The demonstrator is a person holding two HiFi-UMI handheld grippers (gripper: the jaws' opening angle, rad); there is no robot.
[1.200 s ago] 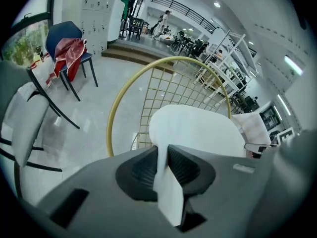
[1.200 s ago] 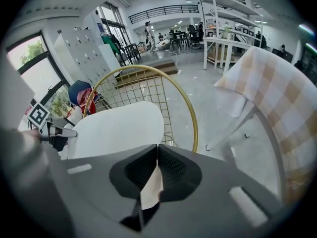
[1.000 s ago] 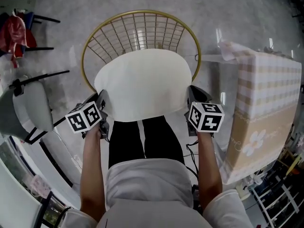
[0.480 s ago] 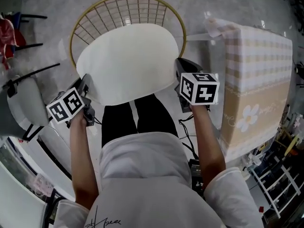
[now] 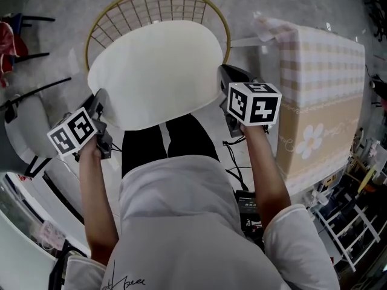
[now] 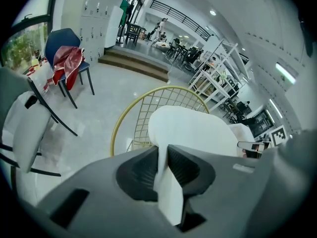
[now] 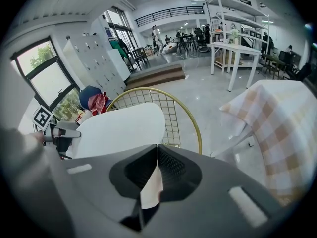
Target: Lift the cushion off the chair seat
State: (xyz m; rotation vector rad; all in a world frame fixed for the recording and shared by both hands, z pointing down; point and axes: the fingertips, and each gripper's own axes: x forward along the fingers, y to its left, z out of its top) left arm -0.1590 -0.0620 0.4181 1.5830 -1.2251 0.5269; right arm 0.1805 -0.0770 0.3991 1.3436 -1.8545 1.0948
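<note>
**White cushion gripped at both sides above the wire chair**

White padding fills the narrow gap between the jaws of the left gripper [image 6: 163,150]. They are only slightly apart, and their ribbed pads press on the left edge of the cushion [image 5: 154,71]. The right gripper [image 7: 156,150] has its jaws almost together, with a thin flap of the cushion's right edge caught between them.

The head view shows the cushion stretched flat between the two grippers, one at each side of its near half. It hangs over the chair [image 5: 154,5]. Its far edge overlaps the gold wire back and it hides the seat below, so no view shows whether the two touch.

Both forearms reach forward from the body, bare and roughly parallel, with the elbows bent. The left hand [image 5: 91,151] is wrapped round its handle under the left marker cube [image 5: 72,132]. The right hand [image 5: 251,132] sits below the right marker cube [image 5: 254,103]. Both grippers slope forward and down towards the cushion's edges.

A table [image 5: 320,71] with a checked cloth stands just to the right of the chair.
</note>
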